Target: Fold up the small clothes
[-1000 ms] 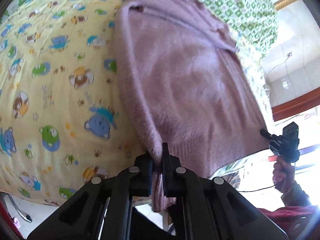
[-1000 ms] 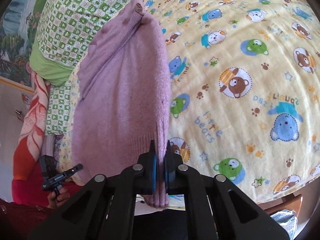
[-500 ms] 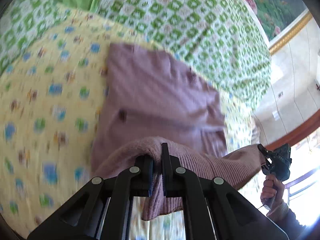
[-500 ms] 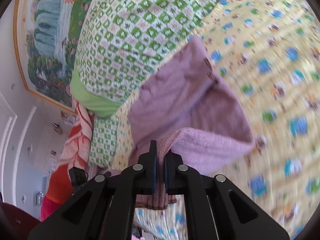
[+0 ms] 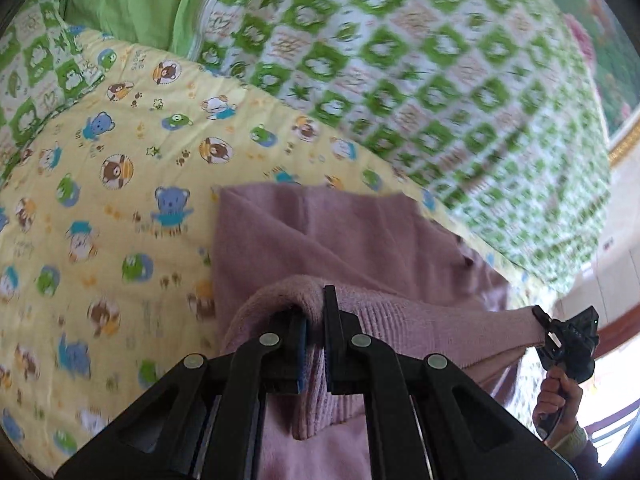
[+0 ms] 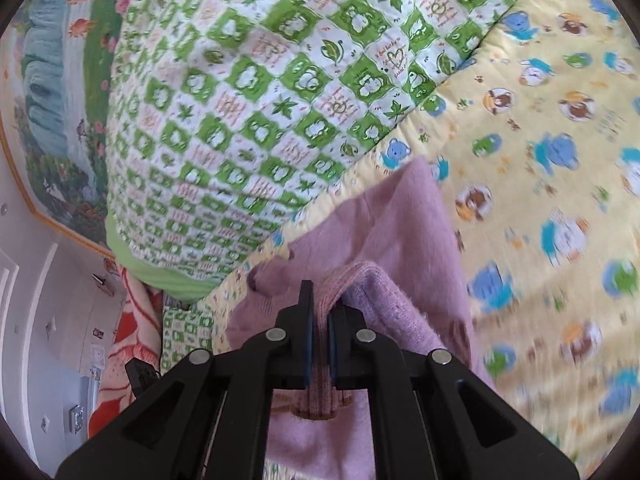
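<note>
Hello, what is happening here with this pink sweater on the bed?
A person is folding a pink sweater on a yellow bear-print blanket. Each hand holds a claw: the left claw and the right claw are both shut on the sweater's ribbed hem, lifted above the rest of the sweater, which lies on the blanket. A green checked quilt lies just beyond. The fold is not yet laid down.

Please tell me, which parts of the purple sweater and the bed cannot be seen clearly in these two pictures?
- Left wrist view: the purple sweater near hem is hidden behind the left tongs.
- Right wrist view: the right tongs cover the gripped hem.
- Both views: the yellow bear quilt prints are blurred.
</note>
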Available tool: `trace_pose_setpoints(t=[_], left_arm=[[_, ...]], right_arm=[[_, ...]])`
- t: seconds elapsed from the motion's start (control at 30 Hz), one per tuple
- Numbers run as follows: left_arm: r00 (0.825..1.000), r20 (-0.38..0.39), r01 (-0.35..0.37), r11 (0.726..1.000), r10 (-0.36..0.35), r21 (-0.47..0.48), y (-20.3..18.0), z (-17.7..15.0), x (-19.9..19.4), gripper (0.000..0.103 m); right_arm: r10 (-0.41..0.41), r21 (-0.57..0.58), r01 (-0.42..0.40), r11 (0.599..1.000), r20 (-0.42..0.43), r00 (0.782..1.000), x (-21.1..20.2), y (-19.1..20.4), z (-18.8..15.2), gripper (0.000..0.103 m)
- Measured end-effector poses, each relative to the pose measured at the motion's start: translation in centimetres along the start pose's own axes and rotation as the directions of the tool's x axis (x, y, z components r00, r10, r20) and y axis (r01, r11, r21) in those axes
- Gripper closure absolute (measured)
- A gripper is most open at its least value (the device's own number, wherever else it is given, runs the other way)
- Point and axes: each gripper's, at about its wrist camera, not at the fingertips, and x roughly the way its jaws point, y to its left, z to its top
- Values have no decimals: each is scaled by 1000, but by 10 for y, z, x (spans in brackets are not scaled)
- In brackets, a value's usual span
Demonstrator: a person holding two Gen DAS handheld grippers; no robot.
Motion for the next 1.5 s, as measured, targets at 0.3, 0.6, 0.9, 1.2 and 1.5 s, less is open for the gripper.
trace_pose_setpoints(t=[0.3, 0.6, 0.9, 1.2, 1.5], left_arm=[[998, -33, -55, 998, 54, -28, 9, 21, 56, 98], [999, -35, -17, 1000, 17, -14, 4, 27, 36, 83], [996, 80, -38, 995, 30, 97, -20, 10, -30, 41], [963, -246, 198, 904, -108, 380, -114, -91, 31, 41], [981, -192, 84, 909, -5, 407, -95, -32, 89, 60]], right_arm=[[-91, 16, 93, 996, -58, 994, 50, -31, 24, 96], [-61, 106, 67, 992, -53, 997, 40, -35, 38, 58], [-60, -60, 63, 996, 53, 997, -9, 13, 21, 37], [-139, -384, 45, 922, -222, 965, 46, 55, -80, 66], [-320, -602, 95, 793, -279, 905, 121, 47, -80, 77]])
